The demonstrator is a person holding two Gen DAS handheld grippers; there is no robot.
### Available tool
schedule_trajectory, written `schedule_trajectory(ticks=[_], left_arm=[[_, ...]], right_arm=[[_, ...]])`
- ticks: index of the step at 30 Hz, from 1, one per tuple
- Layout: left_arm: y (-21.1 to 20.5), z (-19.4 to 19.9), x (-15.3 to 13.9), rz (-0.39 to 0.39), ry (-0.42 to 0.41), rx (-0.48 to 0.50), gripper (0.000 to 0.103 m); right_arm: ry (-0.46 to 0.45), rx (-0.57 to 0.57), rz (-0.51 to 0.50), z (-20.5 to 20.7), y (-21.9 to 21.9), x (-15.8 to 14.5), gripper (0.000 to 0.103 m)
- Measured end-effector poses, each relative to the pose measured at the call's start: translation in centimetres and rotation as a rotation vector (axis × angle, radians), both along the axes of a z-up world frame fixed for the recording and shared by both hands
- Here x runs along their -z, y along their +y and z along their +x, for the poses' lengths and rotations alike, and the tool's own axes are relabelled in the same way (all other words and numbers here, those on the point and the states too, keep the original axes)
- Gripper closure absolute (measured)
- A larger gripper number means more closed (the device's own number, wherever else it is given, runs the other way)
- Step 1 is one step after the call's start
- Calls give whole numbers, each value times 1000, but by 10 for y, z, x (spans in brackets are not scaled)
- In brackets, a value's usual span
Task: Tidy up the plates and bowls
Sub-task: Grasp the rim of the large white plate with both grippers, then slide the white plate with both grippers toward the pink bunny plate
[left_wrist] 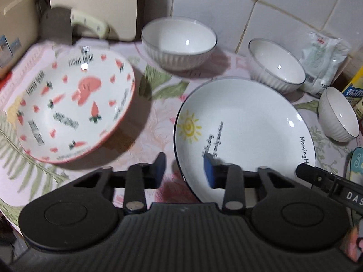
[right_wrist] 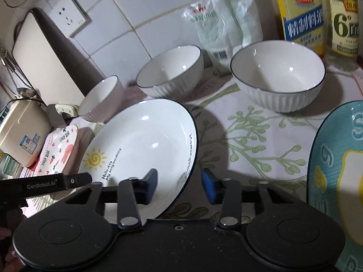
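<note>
Left wrist view, upper left: a beige appliance (left_wrist: 15,29) is cut off by the frame edge; a cleaver (left_wrist: 74,26) beside it is blurred.
Carrot plate (left_wrist: 74,108): left of centre on the floral cloth (left_wrist: 154,122), its print smeared and the lettering unreadable.
Left gripper (left_wrist: 185,170): bottom centre; one blue pad lies over the inside of the sun plate (left_wrist: 245,127), the other outside its left rim. The rim sits between the narrowed jaws, but contact cannot be made out.
Three ribbed white bowls: one at upper centre (left_wrist: 179,43), one to its right (left_wrist: 276,65), one at the right edge (left_wrist: 338,115), all apart from the sun plate.
Far right: the other gripper's finger (left_wrist: 317,176) reaches over the sun plate's right rim.
Right wrist view, left: the carrot plate (right_wrist: 59,151) is partly hidden behind the sun plate (right_wrist: 145,147).
Right gripper (right_wrist: 179,184): bottom centre; its jaws straddle the sun plate's right rim, drawn partway in; whether the pads press cannot be told.
Right edge: a blue plate (right_wrist: 329,158) is cut off; bottles (right_wrist: 301,13) and a white bag (right_wrist: 217,25) stand behind the bowls.
</note>
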State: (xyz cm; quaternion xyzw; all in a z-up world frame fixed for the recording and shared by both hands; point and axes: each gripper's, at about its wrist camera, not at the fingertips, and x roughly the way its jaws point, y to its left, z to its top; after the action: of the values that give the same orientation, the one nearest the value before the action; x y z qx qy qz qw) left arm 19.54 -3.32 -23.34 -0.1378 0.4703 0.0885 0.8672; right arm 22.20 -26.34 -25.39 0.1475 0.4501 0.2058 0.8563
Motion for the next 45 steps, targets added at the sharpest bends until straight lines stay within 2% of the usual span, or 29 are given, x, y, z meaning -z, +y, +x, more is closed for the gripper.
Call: schedule_trajectory(ticks=[3, 5, 12, 16, 19, 22, 25, 31, 40, 45], left_arm=[[4, 2, 8, -40, 21, 19, 80], [6, 1, 11, -53, 14, 41, 82], [-2, 0, 9, -9, 6, 67, 84], [-6, -4, 9, 26, -9, 63, 84], [-6, -4, 8, 31, -3, 63, 84], [-17, -7, 2, 112, -18, 98, 84], [-15, -9, -3, 91, -10, 96, 84], [-20, -23, -17, 134, -20, 136, 84], [-18, -69, -41, 96, -34, 195, 84], [-20, -94, -47, 108, -48, 222, 84]], right_arm=[[24, -4, 11, 2, 1, 5, 80], [14, -31, -15, 1, 4, 8, 85], [22, -12, 31, 4, -1, 13, 84], [-30, -34, -69, -2, 13, 8, 81], [-10, -21, -54, 0, 11, 7, 82], [-9, -26, -77, -3, 13, 1, 82], [-14, -8, -121, -7, 18, -10, 82], [-16, -9, -135, -20, 23, -24, 82], [-57, 25, -145, -72, 17, -49, 82], [-69, 43, -135, -101, 13, -54, 82]])
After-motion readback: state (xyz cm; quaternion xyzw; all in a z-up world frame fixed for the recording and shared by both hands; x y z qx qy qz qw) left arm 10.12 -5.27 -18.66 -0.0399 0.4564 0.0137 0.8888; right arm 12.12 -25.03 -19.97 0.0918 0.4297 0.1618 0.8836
